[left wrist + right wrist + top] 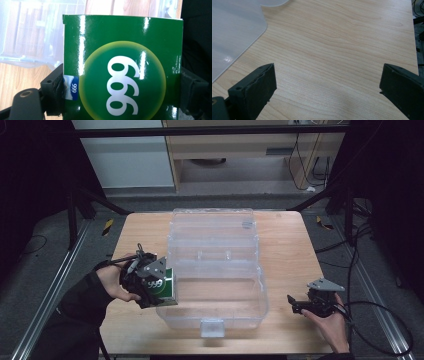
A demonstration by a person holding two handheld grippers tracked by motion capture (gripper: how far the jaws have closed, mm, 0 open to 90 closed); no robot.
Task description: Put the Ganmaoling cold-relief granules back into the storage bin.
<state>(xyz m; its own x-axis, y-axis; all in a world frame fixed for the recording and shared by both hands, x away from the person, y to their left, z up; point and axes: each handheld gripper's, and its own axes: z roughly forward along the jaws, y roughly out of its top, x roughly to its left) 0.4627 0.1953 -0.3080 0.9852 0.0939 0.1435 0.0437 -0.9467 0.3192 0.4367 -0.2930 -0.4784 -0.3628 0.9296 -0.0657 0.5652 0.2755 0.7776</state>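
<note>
A green box marked "999" sits clamped between the jaws of the left gripper, held at the near left corner of a clear bin standing open on a wooden table. The right gripper, jaws spread wide and empty, rests just right of the bin.

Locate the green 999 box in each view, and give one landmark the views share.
High view: the green 999 box sits left of centre, held by the left gripper at the left edge of the clear plastic case.
Left gripper view: the box stands front and centre, clamped between the fingers.
Right gripper view: not in it.
Shared landmark: the clear plastic case, seen at top left in both gripper views.
</note>
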